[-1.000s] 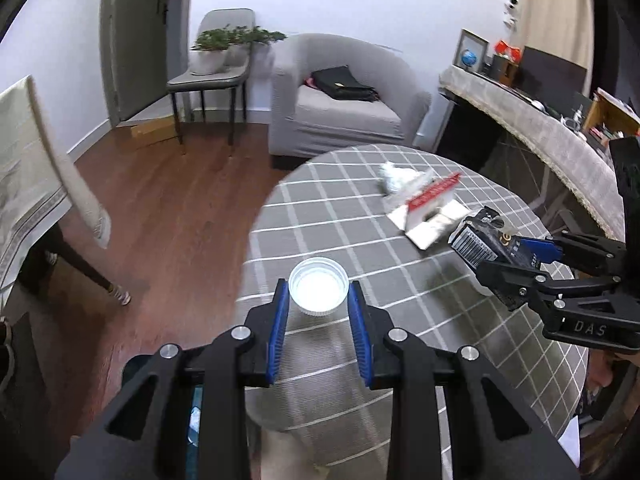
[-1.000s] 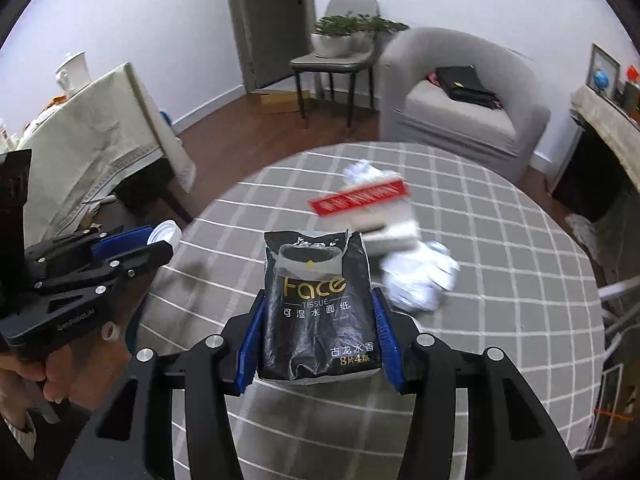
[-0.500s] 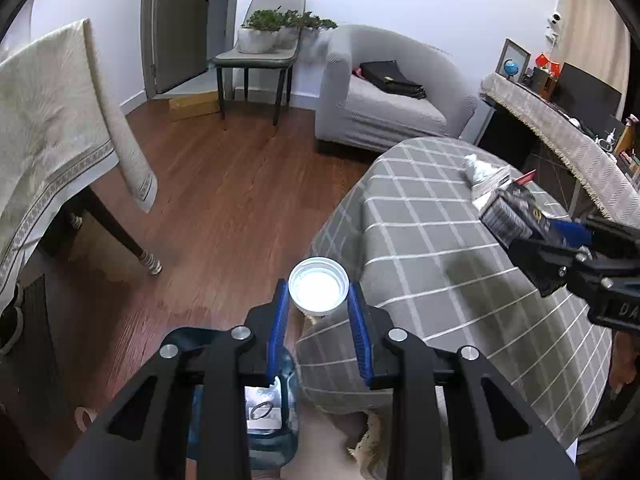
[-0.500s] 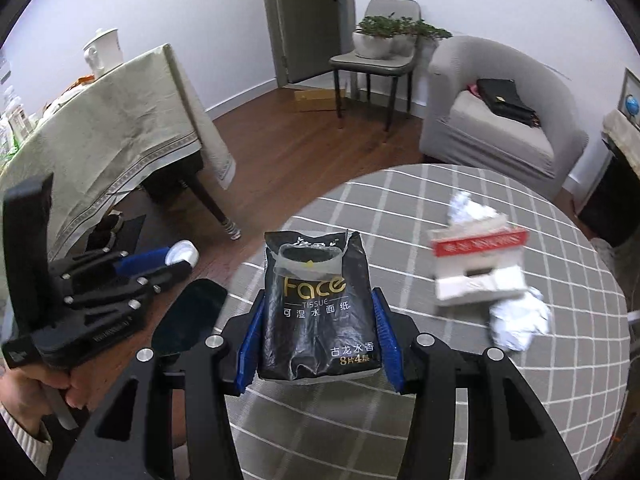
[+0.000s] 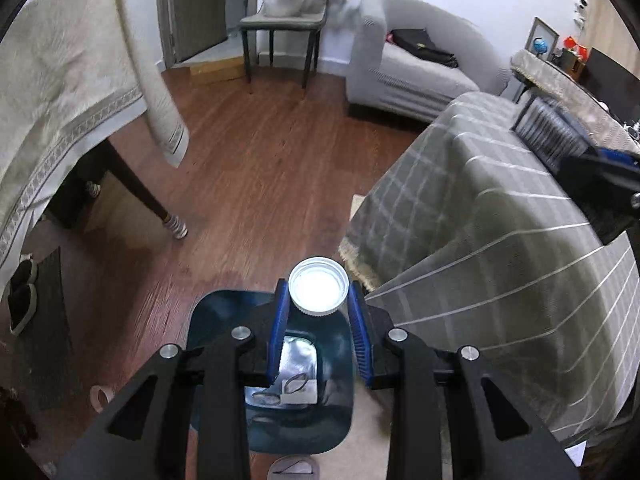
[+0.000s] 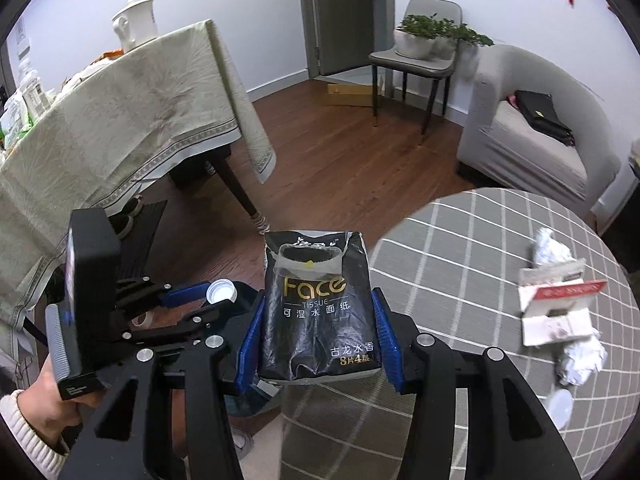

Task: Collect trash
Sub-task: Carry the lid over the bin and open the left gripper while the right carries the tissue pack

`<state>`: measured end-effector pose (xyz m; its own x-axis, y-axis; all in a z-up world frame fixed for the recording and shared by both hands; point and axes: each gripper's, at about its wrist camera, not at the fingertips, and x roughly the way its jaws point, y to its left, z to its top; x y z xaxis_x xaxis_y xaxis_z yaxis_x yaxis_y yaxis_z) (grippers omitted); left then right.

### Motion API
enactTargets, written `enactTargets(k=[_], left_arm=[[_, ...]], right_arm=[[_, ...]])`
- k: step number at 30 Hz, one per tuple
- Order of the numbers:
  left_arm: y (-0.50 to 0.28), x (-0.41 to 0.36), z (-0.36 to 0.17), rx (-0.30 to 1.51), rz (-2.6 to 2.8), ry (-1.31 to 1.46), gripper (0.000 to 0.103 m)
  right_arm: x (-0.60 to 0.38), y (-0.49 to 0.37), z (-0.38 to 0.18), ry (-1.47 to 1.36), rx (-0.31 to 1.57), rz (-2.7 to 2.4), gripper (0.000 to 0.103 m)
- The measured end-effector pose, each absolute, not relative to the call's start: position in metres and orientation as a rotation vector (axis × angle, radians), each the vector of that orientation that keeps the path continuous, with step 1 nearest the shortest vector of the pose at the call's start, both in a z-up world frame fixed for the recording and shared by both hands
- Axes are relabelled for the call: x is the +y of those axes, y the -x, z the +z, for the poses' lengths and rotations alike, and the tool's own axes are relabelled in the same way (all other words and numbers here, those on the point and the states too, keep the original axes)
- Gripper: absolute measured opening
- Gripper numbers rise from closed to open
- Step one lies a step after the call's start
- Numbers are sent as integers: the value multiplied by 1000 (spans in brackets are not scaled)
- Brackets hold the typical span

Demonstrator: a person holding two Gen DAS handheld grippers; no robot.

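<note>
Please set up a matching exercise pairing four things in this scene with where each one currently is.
Things:
1. white bottle cap
2. black tissue pack
3. red and white carton
4. blue bin

Places:
A. lying on the checked tablecloth
B. between the right gripper's pads
C. on the floor beside the round table
D. between the left gripper's pads

Pairs: 1-D, 2-B, 3-A, 4-C

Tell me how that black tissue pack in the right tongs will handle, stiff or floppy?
The tissue pack is probably soft and floppy: its film looks wrinkled and its torn-open top sags. It seems light, since the right tongs hold it by its sides alone. The glossy film could be slippery, so it may slide if the grip eases.
</note>
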<state>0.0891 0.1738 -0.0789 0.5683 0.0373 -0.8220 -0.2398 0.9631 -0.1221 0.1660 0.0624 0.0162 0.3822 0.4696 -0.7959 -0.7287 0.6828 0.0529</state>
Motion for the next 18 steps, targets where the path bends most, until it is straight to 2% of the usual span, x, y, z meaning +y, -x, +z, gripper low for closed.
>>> enactTargets(k=[18], left_arm=[[-70,225,-173,1219,192,244,32]], right_arm=[[124,-159,-16,373,977,824,51]])
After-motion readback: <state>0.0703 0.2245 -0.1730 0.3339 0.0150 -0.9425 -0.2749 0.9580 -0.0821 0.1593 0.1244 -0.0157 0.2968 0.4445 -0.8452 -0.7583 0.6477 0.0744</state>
